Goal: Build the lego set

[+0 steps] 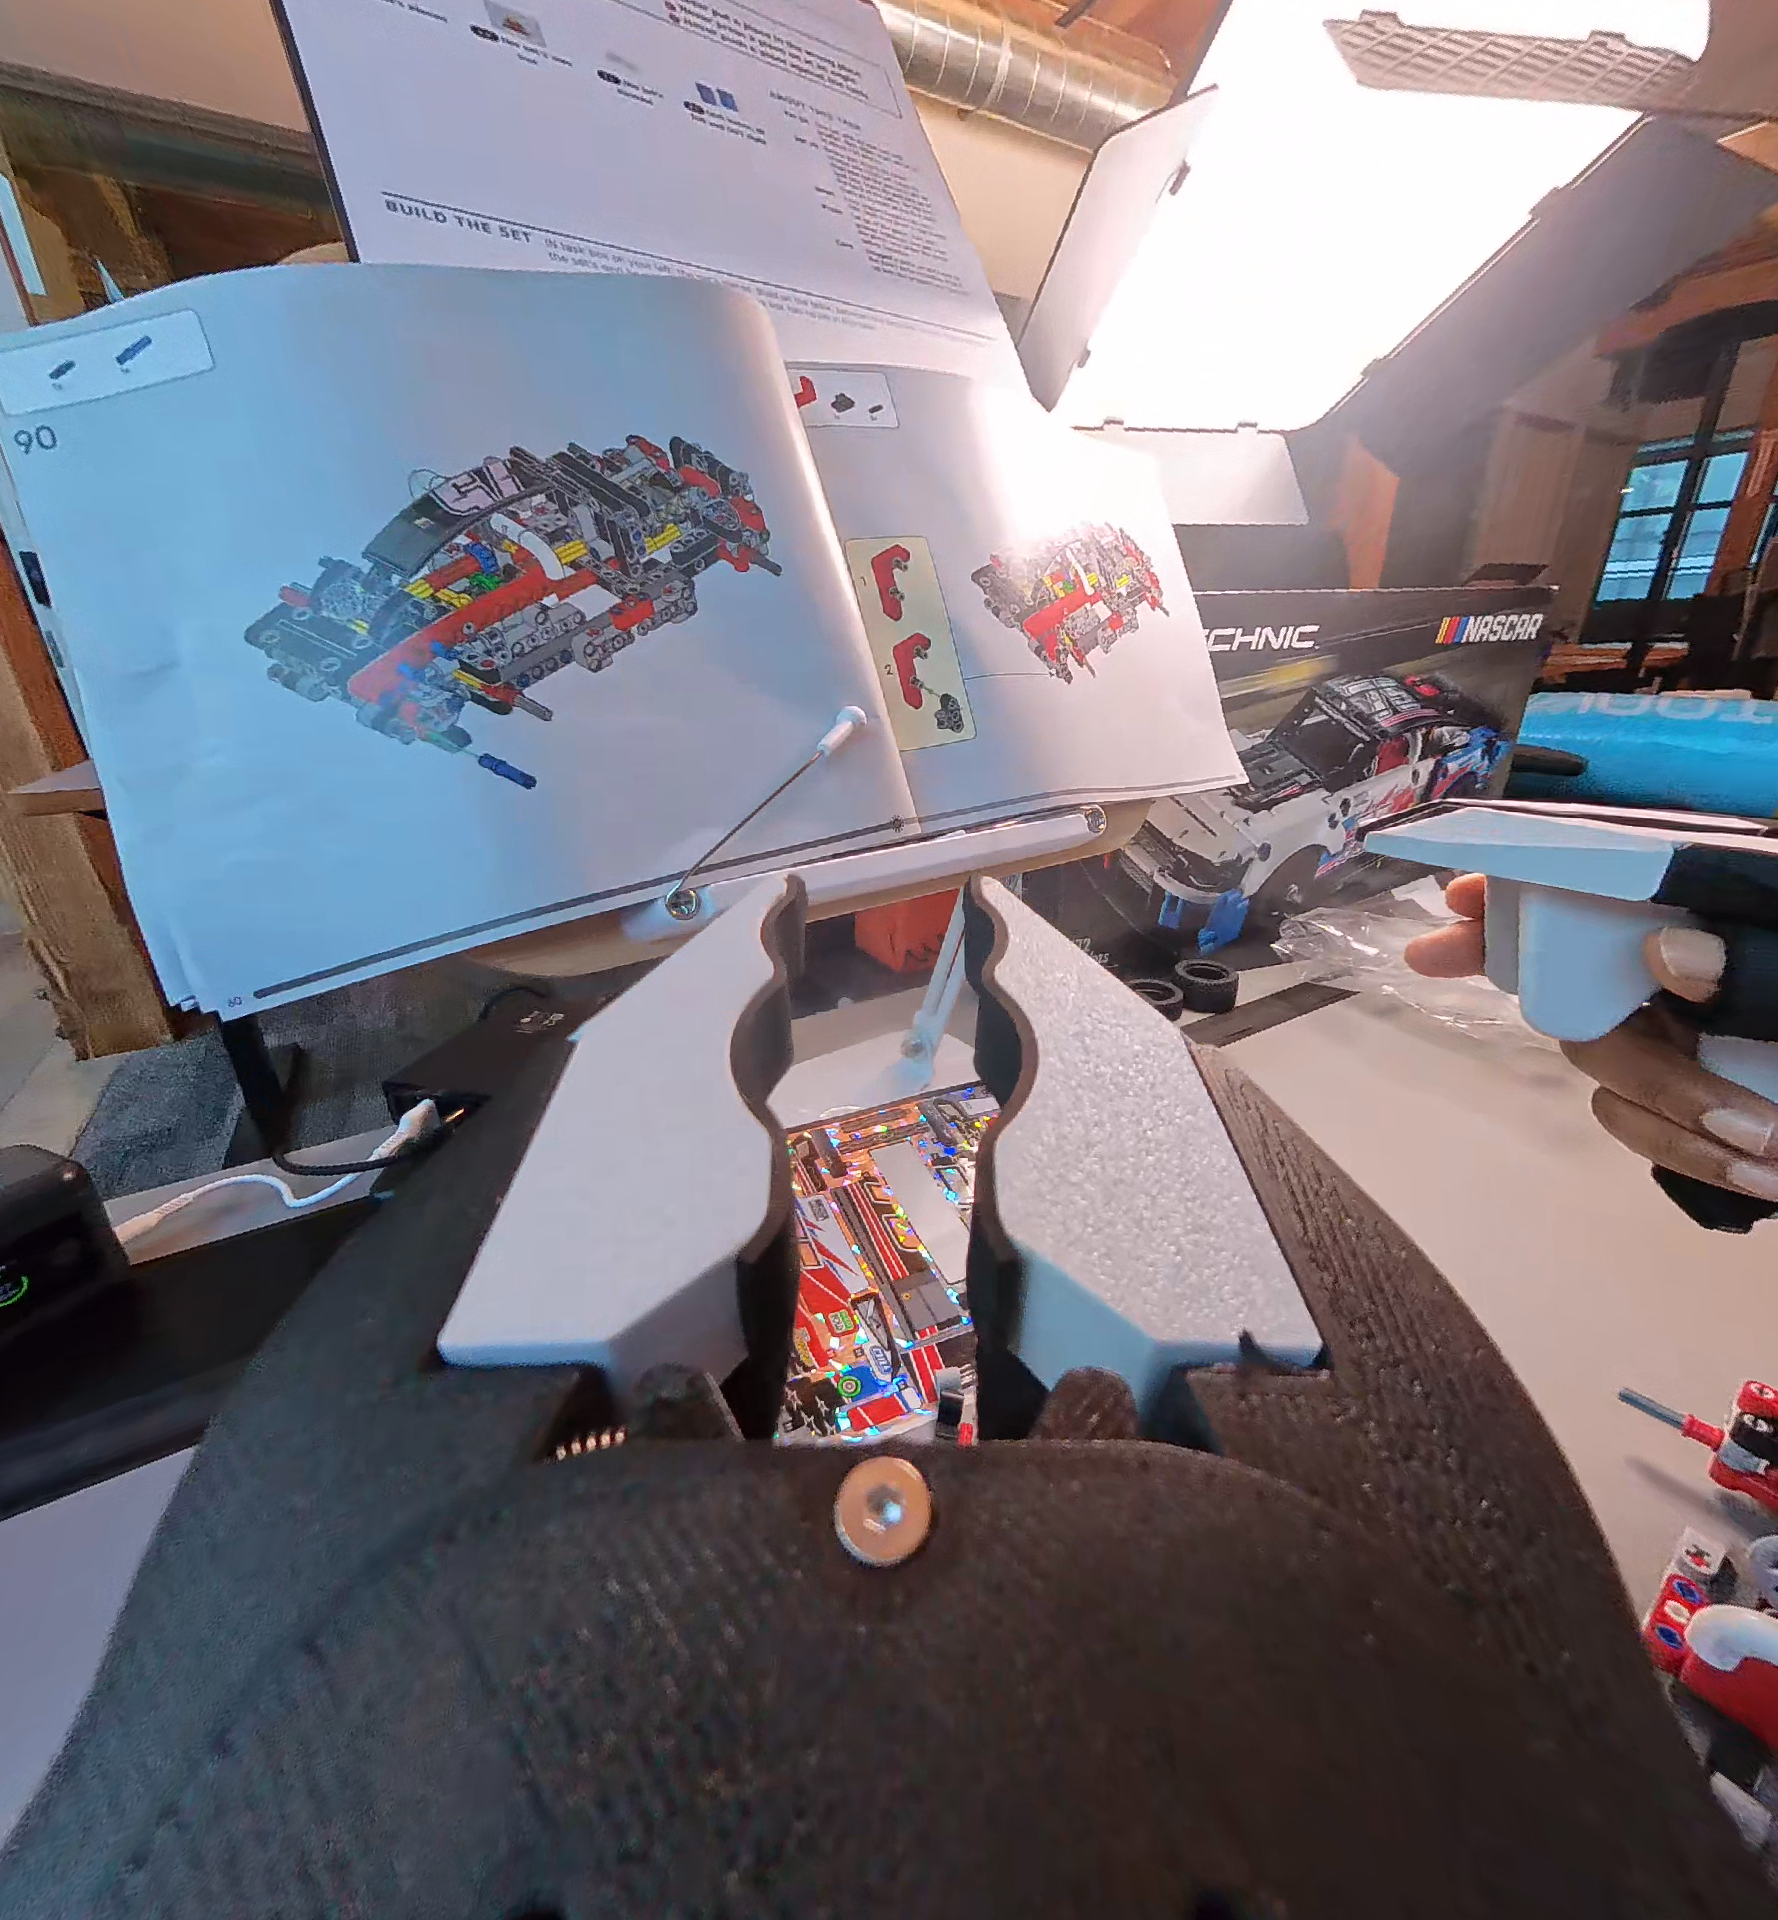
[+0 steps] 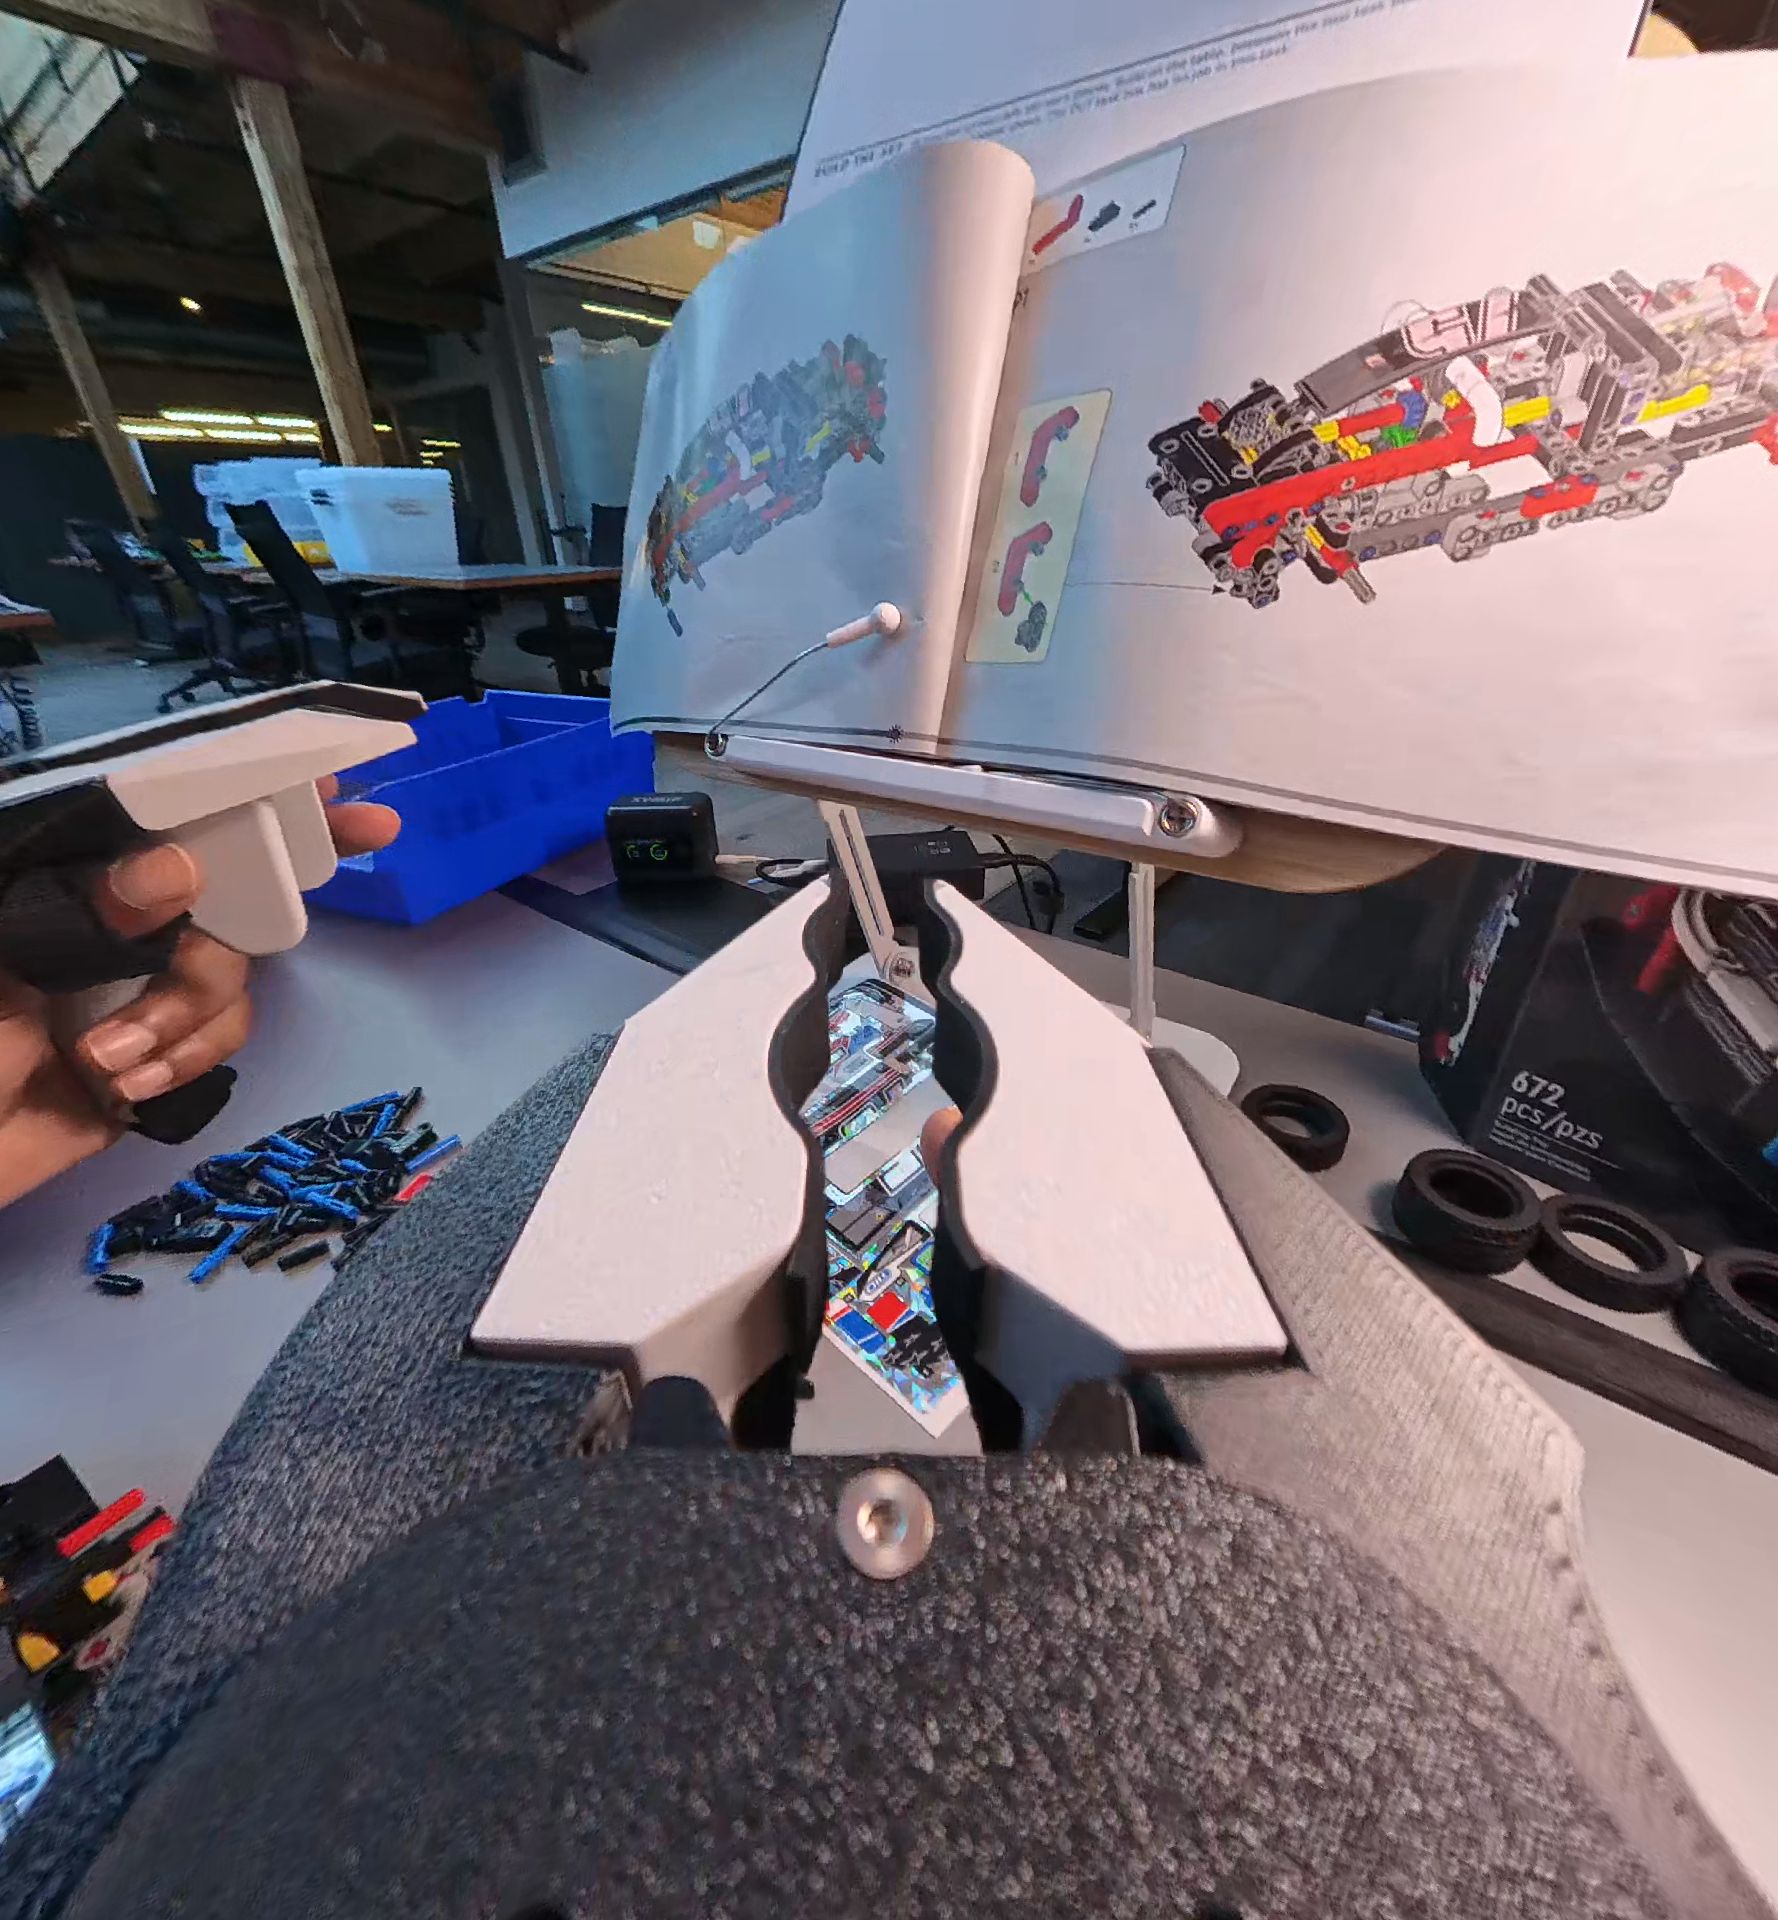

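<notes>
Left wrist view shows the left tongs (image 1: 880, 914) slightly parted and empty, raised over a sticker sheet (image 1: 880, 1278) before the instruction booklet (image 1: 428, 623); the half-built car (image 1: 1768, 1579) lies lower right on the desk (image 1: 1436, 1195). Light, rigid, but studded with snap-off parts, it is likely best gripped along its red beams. Right tongs (image 2: 880, 914) are likewise slightly parted and empty.
</notes>
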Available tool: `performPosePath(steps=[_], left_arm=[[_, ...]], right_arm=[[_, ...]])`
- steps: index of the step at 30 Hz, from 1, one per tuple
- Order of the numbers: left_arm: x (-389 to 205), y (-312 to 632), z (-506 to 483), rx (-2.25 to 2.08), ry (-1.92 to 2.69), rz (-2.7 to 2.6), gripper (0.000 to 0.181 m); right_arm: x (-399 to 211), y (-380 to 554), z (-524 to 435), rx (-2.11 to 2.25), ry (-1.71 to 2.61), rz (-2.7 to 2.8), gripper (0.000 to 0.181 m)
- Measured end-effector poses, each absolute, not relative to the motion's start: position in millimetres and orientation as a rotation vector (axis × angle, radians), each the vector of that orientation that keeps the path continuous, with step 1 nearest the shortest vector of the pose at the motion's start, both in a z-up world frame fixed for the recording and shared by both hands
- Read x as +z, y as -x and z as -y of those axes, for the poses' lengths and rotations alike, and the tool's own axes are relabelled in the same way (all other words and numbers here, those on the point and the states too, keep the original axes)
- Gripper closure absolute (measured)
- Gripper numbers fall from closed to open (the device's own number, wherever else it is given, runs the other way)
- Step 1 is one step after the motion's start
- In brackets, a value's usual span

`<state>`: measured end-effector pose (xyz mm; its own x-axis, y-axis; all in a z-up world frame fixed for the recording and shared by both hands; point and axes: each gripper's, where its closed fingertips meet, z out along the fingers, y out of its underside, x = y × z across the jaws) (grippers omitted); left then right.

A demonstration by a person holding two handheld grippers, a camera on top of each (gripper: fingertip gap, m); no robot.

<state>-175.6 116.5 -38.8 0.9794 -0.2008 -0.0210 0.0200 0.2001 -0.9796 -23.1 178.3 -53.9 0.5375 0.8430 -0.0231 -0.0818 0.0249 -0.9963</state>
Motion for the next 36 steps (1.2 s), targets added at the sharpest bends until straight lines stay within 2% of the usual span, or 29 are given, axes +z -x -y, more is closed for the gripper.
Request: performPosePath(steps=[7, 18, 20, 24, 36], left_arm=[[-53, 180, -139, -0.035, 1.479, -0.224, 0.150], [-42, 192, -242, 0.242, 1.618, -0.356, 0.149], [-46, 195, -253, 0.326, 1.634, -0.384, 0.154], [-49, 197, -254, 0.340, 1.620, -0.410, 0.179], [-39, 218, -246, 0.146, 1.534, -0.114, 0.181]], right_arm=[[-66, 26, -191, 0.797, 1.407, 0.718, 0.165], [-19, 14, -254, 0.661, 1.406, 0.598, 0.156], [-15, 16, -258, 0.678, 1.406, 0.595, 0.156], [-15, 20, -260, 0.655, 1.397, 0.640, 0.156], [-7, 4, -321, 0.403, 1.470, 0.700, 0.149]])
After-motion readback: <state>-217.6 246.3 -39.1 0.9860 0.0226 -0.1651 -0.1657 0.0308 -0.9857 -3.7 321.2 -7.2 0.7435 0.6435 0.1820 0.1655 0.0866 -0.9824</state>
